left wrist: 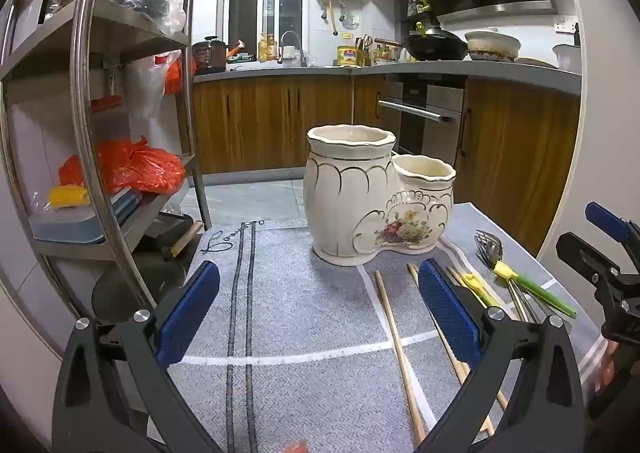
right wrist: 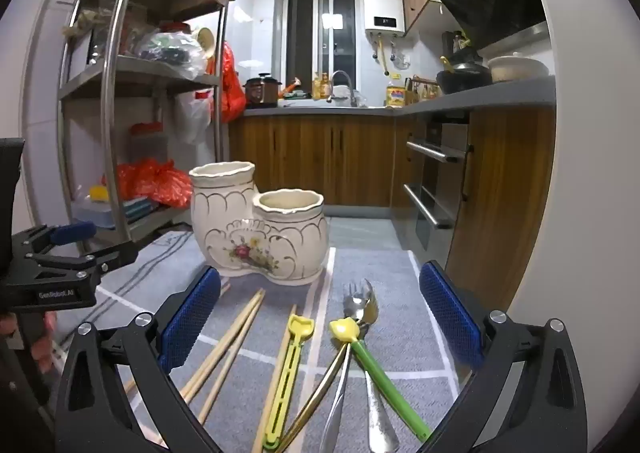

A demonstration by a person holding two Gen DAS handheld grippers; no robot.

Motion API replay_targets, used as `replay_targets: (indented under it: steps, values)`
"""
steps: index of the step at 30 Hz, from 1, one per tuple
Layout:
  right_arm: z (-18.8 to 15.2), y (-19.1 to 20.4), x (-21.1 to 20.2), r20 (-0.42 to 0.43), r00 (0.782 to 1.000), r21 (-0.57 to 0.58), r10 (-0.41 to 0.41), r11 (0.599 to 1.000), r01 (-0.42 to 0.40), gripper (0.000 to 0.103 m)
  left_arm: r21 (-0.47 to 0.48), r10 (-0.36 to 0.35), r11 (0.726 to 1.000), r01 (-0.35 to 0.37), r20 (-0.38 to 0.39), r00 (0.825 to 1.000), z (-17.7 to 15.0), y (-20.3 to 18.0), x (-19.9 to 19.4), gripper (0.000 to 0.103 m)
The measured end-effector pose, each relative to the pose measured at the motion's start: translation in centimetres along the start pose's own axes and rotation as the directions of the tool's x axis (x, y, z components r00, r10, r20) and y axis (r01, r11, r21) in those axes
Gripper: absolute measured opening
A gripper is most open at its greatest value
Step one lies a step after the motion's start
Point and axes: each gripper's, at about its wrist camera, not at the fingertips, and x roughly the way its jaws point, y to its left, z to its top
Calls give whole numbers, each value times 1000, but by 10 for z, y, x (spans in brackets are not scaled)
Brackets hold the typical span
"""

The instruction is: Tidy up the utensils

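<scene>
A cream ceramic double-pot utensil holder (left wrist: 376, 193) (right wrist: 260, 229) stands on the grey cloth-covered table (left wrist: 288, 309); both pots look empty. Wooden chopsticks (left wrist: 398, 349) (right wrist: 224, 349), a yellow clip stick (right wrist: 290, 369), a green-handled utensil (right wrist: 384, 373) and metal forks and spoons (right wrist: 360, 305) lie in front of it. My left gripper (left wrist: 320, 309) is open and empty above the cloth, left of the chopsticks. My right gripper (right wrist: 320, 317) is open and empty, hovering over the utensils; it also shows in the left wrist view (left wrist: 600, 253).
A metal shelf rack (left wrist: 100, 133) with orange bags and boxes stands to the left of the table. Wooden kitchen cabinets (left wrist: 280, 121), an oven (left wrist: 424, 117) and a counter with pots lie beyond. The table's right edge (left wrist: 560, 281) is close to the utensils.
</scene>
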Motion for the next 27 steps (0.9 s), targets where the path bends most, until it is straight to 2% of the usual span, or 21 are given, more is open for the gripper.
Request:
replay_targets:
  steps: [4, 8, 27]
  values:
    - [1, -1, -5, 17, 1000, 6, 2, 1000, -2, 99, 1, -3, 1000, 3, -15, 1000, 0, 0, 1, 98]
    - [0, 0, 0, -6, 1000, 4, 1, 1000, -1, 99, 6, -3, 1000, 4, -15, 1000, 0, 0, 1, 98]
    - [0, 0, 0, -1, 1000, -5, -1, 1000, 1, 99, 12, -2, 1000, 2, -14, 1000, -9, -1, 13, 98]
